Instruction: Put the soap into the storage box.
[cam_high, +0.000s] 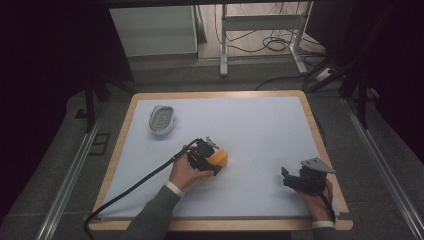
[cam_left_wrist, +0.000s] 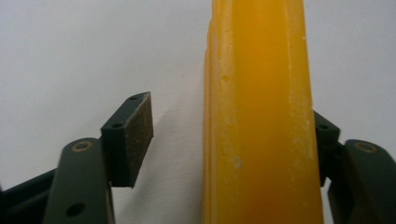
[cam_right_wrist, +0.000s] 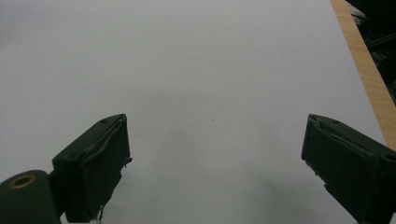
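An orange-yellow block (cam_high: 220, 157) lies near the middle of the white mat (cam_high: 250, 125). My left gripper (cam_high: 210, 156) is at the block with its jaws on either side. In the left gripper view the block (cam_left_wrist: 261, 116) stands between the jaws: the right pad (cam_left_wrist: 324, 135) is against it, while the left pad (cam_left_wrist: 137, 135) stands apart with a gap of mat showing. My right gripper (cam_high: 289, 179) rests low at the front right of the mat. In its own view, the right gripper (cam_right_wrist: 215, 154) is open with bare mat between the jaws.
A white oval mesh dish (cam_high: 162, 120) sits at the back left of the mat. The wooden table edge (cam_high: 320, 145) runs close along the right gripper's side. A black cable (cam_high: 130, 187) trails from the left gripper toward the front left corner.
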